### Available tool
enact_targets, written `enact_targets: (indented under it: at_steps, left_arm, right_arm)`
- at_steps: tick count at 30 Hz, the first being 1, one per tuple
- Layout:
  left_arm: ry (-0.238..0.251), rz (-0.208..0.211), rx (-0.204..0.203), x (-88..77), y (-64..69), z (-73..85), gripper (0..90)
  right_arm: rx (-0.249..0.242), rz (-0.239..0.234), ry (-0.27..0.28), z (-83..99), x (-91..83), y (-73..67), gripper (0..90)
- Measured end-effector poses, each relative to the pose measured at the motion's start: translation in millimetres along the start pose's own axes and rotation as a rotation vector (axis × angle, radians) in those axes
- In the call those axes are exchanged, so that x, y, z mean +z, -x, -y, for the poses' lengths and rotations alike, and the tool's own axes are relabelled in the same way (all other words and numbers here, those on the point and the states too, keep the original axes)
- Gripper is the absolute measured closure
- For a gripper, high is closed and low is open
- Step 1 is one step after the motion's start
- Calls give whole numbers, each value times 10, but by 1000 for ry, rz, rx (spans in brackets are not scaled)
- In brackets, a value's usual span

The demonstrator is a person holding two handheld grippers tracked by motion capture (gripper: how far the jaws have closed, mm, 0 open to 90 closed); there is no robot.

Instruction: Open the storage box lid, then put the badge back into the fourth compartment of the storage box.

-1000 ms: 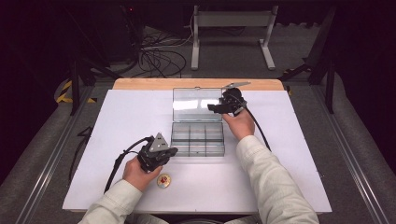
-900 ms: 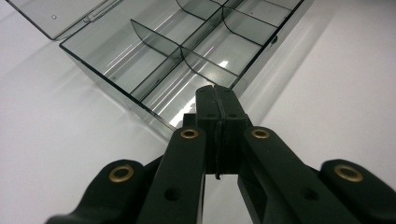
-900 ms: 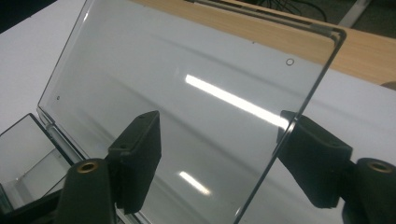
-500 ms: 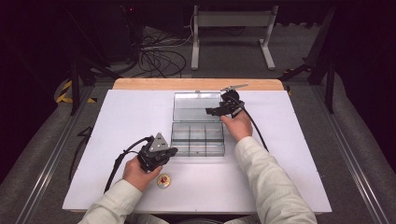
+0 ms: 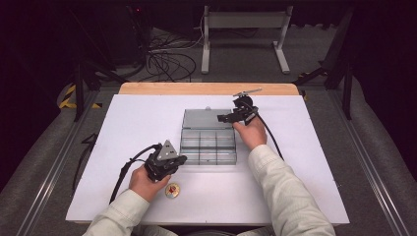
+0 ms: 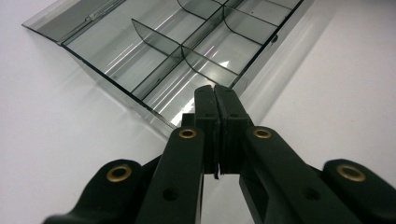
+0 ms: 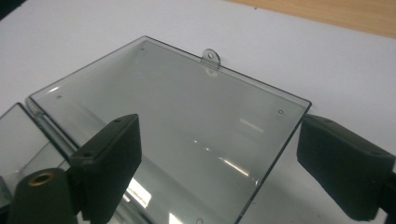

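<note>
I judged the opening step done: the clear plastic compartment box [image 5: 208, 143] lay open, its flat lid [image 7: 187, 135] beneath my right gripper [image 7: 215, 149], whose jaws had just been spreading, empty. My left gripper [image 6: 215, 100], pressed together, waited just short of the box's near corner. Next: fetch the small round gold-rimmed token [image 5: 172, 190].

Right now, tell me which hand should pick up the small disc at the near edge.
Left, probably. The left gripper, jaws shut, sits just above the disc. The right gripper, whose jaws have just been opening, is across the box, over its lid.
</note>
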State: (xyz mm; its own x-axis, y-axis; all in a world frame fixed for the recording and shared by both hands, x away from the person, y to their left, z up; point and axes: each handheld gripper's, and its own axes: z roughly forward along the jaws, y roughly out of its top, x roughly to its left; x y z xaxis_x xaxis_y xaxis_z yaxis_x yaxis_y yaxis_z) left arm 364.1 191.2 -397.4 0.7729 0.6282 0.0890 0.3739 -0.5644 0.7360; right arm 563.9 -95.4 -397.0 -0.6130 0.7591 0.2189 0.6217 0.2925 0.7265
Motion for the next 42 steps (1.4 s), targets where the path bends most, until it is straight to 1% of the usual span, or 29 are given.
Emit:
enact_targets:
  at_steps: [4,5,7,9,12,14,15,16,19,20,22,26,32,40,42]
  left_arm:
    - [14,5,0,-33,-1,1,864]
    - [18,13,0,-50,1,3,851]
    - [29,33,7,-88,9,4,796]
    - [36,33,17,-126,23,3,750]
    - [46,32,18,-178,33,4,704]
    - [50,31,12,-203,30,6,676]
    - [53,33,9,-215,29,8,662]
    - [57,35,4,-225,29,10,643]
    - [65,36,-3,-257,21,22,583]
    - [66,31,-2,-268,15,24,565]
    - [75,27,-18,-285,17,31,529]
    - [84,14,-24,-327,4,35,459]
    - [98,4,-31,-373,9,46,399]
    - [103,1,-51,-434,0,97,351]
    - [105,-8,-51,-447,-4,110,343]
  right_arm:
    - [-10,-20,15,-29,-116,-27,84]
    - [-18,-26,20,-38,-151,-42,72]
    - [-38,-30,24,-54,-232,-81,51]
    - [-58,-35,25,-66,-313,-128,26]
    - [-96,-33,43,-81,-442,-197,5]
    - [-110,-31,62,-84,-527,-239,1]
    - [-119,-38,75,-84,-564,-254,1]
    - [-118,-43,81,-84,-604,-273,1]
    - [-140,-47,102,-71,-708,-325,1]
    - [-148,-47,106,-67,-739,-346,0]
    - [-167,-49,114,-54,-798,-389,0]
    - [-200,-52,137,-15,-926,-462,0]
    - [-225,-71,192,54,-1145,-530,0]
    - [-273,-86,207,194,-1308,-613,0]
    - [-286,-87,211,230,-1344,-627,0]
